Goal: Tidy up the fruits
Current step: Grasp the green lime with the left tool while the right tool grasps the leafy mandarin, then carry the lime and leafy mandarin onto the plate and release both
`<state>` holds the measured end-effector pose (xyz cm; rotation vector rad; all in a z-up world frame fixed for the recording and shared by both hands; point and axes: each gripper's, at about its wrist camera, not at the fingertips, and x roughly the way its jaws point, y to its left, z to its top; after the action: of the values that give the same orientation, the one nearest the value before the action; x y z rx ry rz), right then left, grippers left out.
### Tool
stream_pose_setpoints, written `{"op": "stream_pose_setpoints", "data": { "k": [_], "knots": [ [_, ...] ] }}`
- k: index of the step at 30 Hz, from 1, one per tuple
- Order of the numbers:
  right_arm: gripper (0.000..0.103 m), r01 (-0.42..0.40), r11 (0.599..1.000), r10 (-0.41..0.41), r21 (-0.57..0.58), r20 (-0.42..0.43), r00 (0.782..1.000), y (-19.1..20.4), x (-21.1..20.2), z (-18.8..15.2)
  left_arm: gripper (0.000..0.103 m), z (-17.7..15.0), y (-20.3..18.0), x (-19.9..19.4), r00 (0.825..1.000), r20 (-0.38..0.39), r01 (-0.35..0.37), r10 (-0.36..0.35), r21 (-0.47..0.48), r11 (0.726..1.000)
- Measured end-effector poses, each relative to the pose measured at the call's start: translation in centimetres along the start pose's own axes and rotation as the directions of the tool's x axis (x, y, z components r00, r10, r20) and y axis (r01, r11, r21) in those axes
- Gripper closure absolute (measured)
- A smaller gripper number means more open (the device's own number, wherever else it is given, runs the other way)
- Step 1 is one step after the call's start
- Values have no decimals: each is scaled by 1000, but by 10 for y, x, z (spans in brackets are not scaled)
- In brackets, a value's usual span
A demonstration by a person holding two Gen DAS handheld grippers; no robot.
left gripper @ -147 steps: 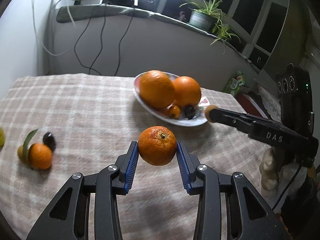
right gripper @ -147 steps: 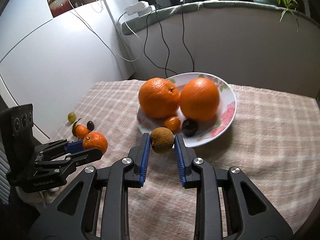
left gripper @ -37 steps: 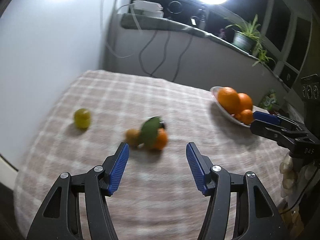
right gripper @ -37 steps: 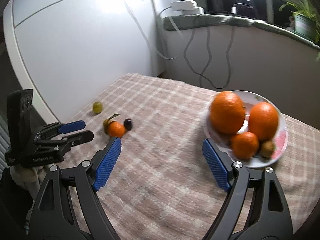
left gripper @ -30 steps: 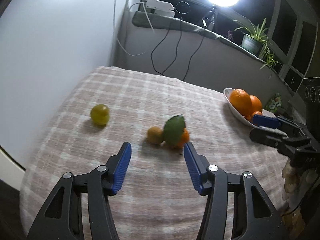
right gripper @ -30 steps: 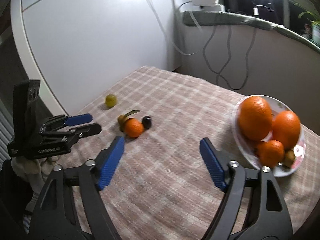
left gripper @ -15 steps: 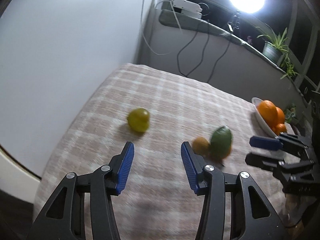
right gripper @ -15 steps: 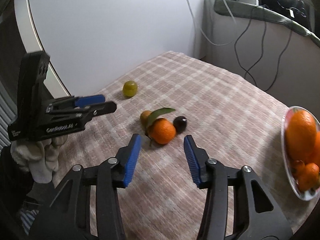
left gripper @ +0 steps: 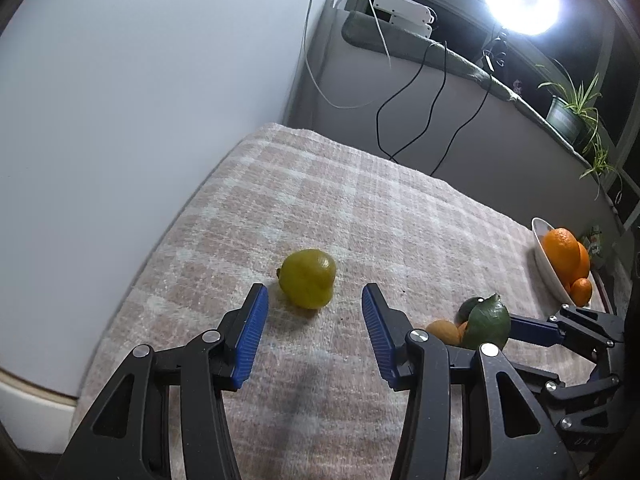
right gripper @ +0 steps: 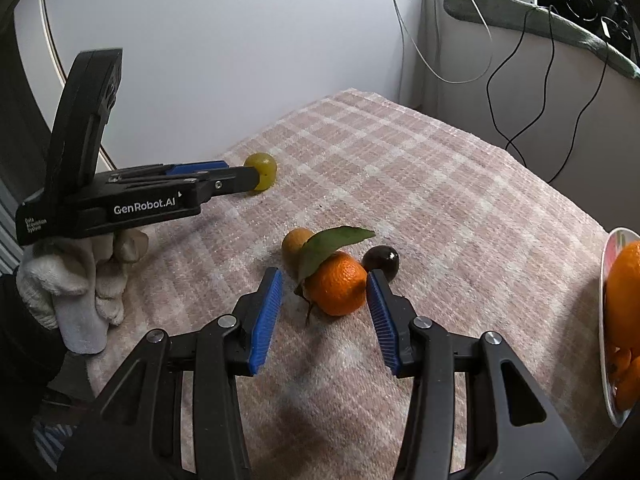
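Fruits lie scattered over a checked pink-and-cream cloth [left gripper: 360, 208] that covers the table. At the left, a yellow-green fruit [left gripper: 307, 279] sits alone on the cloth, near the table's edge by the white wall. The left gripper [left gripper: 311, 334] points down at it with its blue-padded fingers apart; the fruit lies just ahead of the tips, in line with the gap, and neither pad touches it. From the right wrist camera the same gripper [right gripper: 244, 178] reaches in from the left, held by a hand in a white knitted glove [right gripper: 76, 284], its tips level with the yellow-green fruit [right gripper: 262, 171].

Near the middle of the cloth a small cluster lies together: a small brownish-orange fruit [right gripper: 296, 246], a mandarin [right gripper: 336, 286] with a green leaf [right gripper: 330, 246] still on it, and a dark plum-like fruit [right gripper: 381, 262] touching the mandarin's right side. The right gripper [right gripper: 323, 316] has its fingers apart on either side of the mandarin. The right pad sits very close to the mandarin's skin, and whether it touches cannot be told; the left pad stands clear of it.

At the far right, a white plate [left gripper: 546, 256] holds two large oranges [left gripper: 562, 246] and a smaller orange fruit [left gripper: 581, 291]. In the right wrist view only the plate's rim [right gripper: 612, 244] and part of its fruit show at the picture's edge.
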<state>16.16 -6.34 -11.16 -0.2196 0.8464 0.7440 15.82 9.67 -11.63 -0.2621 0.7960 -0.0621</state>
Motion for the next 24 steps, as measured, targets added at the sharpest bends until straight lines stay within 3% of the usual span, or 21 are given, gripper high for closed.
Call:
{"op": "stream_pose_setpoints", "data": {
  "k": [7, 10, 15, 24],
  "knots": [
    [57, 12, 1000, -12, 7, -28, 1000, -3, 12, 1, 56, 3, 1, 11, 1000, -29, -2, 2, 2, 1000],
    [62, 9, 1000, -9, 12, -27, 1000, -4, 13, 0, 56, 3, 1, 14, 999, -34, -3, 3, 5, 1000],
    [63, 4, 1000, -3, 26, -20, 1000, -6, 12, -1, 74, 3, 2, 17, 999, -43, -9, 8, -4, 1000],
    [64, -14, 997, 12, 77, 19, 1000, -16, -9, -7, 79, 2, 4, 16, 1000, -31, 3, -3, -7, 1000]
  ]
}}
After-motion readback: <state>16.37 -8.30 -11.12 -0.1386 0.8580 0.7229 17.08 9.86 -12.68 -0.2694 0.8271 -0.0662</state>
